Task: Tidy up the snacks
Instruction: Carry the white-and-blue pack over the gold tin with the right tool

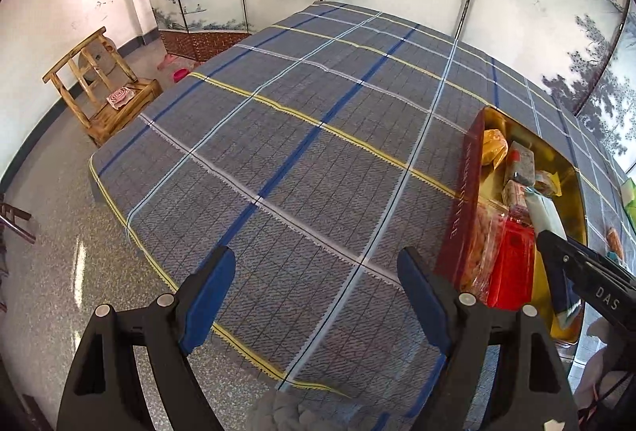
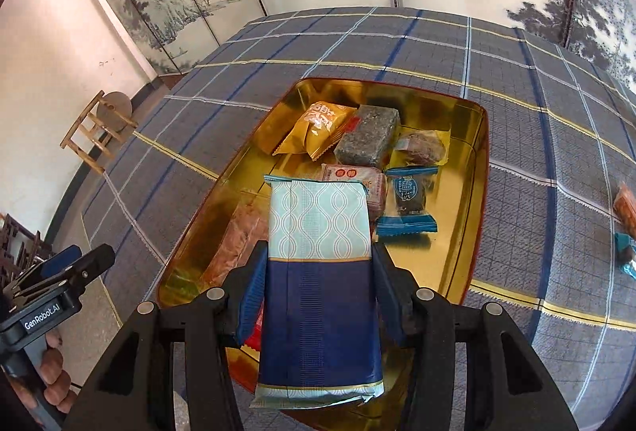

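Right tool pinched the blue packet over the gold tin for placement; left tool hung spread, empty, beside the tin.

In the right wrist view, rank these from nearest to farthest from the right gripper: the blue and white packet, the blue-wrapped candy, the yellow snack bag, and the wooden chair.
1. blue and white packet: clamped in the right gripper.
2. blue-wrapped candy: in the gold tray, just right of the packet's far end.
3. yellow snack bag: at the tray's far end, left side.
4. wooden chair: on the floor past the table, far left.
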